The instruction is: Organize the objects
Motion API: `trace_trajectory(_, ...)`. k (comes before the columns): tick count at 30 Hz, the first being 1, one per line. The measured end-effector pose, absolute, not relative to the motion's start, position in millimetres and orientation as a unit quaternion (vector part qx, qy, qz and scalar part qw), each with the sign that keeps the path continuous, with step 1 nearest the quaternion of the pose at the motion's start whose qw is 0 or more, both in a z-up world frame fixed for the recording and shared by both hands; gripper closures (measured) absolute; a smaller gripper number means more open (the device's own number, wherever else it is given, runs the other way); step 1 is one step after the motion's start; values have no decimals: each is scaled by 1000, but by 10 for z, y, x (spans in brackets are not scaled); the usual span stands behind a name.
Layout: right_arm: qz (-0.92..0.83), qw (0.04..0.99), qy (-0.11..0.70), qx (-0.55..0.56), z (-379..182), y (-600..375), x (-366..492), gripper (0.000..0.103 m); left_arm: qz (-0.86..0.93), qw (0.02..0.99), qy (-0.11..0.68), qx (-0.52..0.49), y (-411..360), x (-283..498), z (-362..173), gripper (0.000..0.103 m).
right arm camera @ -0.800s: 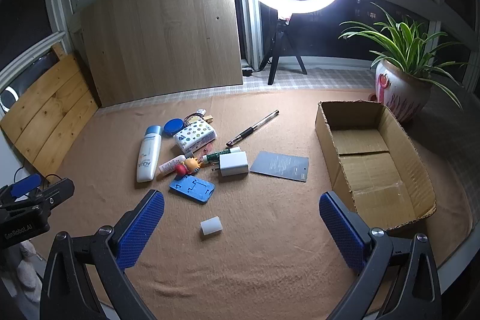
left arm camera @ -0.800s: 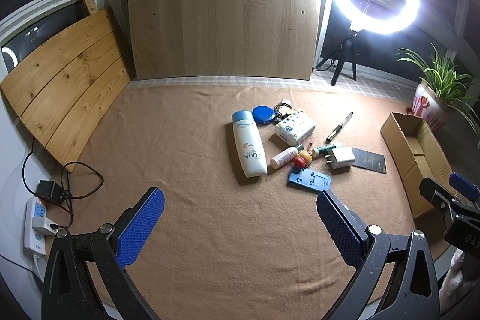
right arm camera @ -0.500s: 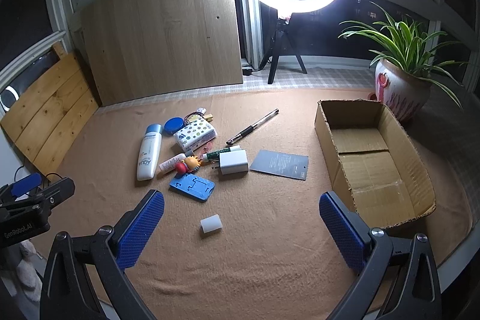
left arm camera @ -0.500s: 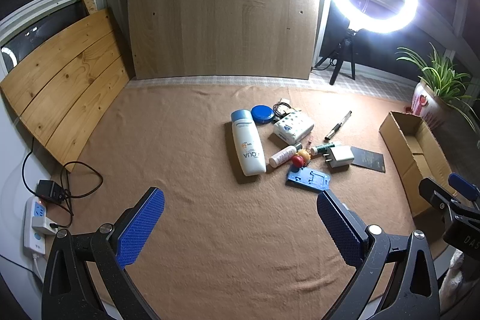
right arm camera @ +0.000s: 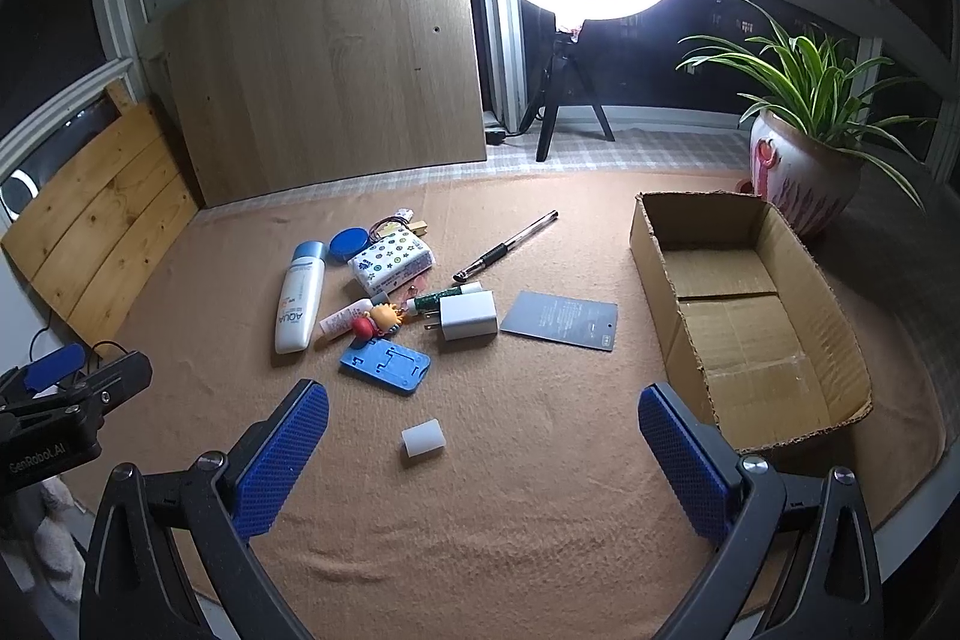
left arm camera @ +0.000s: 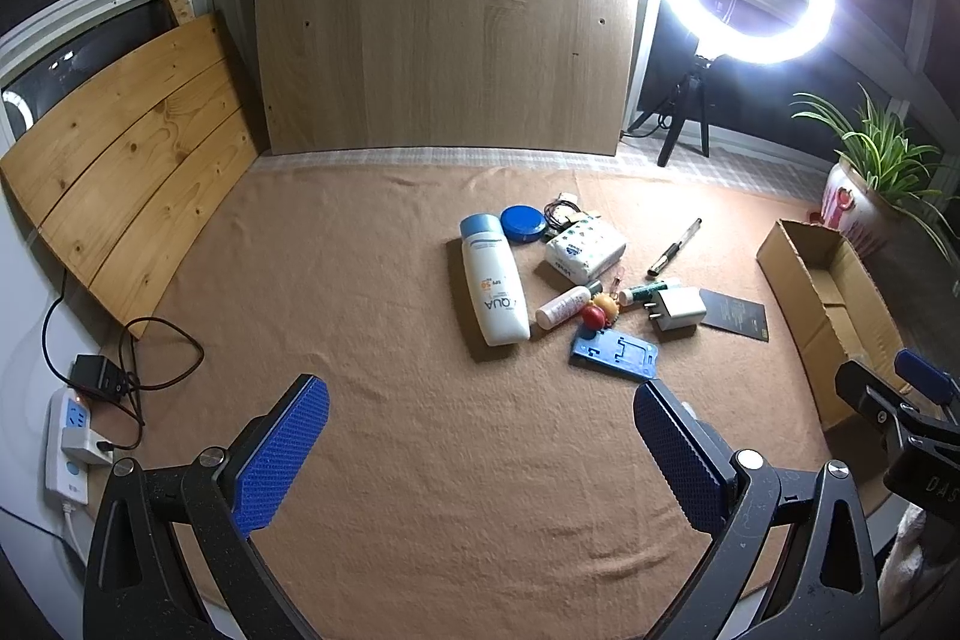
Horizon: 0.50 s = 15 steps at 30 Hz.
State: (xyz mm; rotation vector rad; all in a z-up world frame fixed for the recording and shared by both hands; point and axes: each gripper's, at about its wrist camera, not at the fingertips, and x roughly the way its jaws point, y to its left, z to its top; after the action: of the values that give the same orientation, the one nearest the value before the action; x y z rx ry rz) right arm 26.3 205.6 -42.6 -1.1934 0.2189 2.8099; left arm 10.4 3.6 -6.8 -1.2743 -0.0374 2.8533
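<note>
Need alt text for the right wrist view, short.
Open right gripper hovers over a tan cloth, empty, above a small white block. Beyond lie a bottle, charger and pen; an empty cardboard box sits right.

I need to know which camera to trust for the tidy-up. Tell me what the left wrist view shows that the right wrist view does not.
Only the left wrist view: the power strip with its black adapter at the cloth's edge. Only the right wrist view: the small white block and the cardboard box's empty floor. Both share: the white bottle, the blue phone stand, the white charger, the pen, and open jaws with nothing between them.
</note>
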Motion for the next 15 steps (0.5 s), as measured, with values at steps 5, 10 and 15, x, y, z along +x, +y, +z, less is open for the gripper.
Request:
trace_trajectory(5, 918, 43, 70, -388, -428, 2066, 288, 1, 913, 9, -12, -407, 40, 113, -64, 0)
trace_trajectory(10, 919, 46, 69, -386, -411, 2069, 296, 1, 913, 10, -12, -408, 43, 116, -59, 0)
trace_trajectory(15, 919, 50, 66, -385, -400, 2058, 300, 1, 913, 12, -12, -408, 52, 121, -56, 0)
